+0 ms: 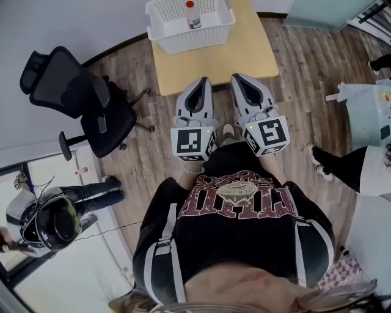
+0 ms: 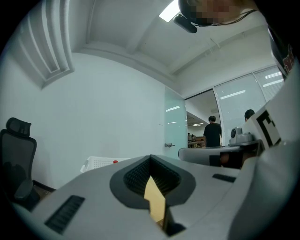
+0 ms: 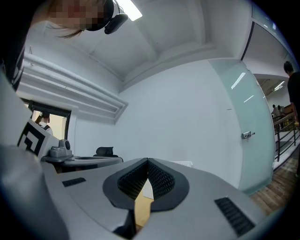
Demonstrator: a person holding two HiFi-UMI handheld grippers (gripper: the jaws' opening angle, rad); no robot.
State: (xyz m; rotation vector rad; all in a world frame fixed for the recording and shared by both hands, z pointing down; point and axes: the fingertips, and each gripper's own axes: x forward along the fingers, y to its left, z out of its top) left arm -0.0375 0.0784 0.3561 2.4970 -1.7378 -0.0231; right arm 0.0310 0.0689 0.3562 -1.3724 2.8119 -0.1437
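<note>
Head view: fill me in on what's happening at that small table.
A person stands at the small light wooden table, holding the left claw and right claw side by side at its near edge. Both are shut and empty. Beyond them sits a white plastic basket containing a red-capped bottle.

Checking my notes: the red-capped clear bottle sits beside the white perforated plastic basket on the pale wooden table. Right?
No: the head view shows the red-capped clear bottle inside the white perforated plastic basket, on the pale wooden table.
</note>
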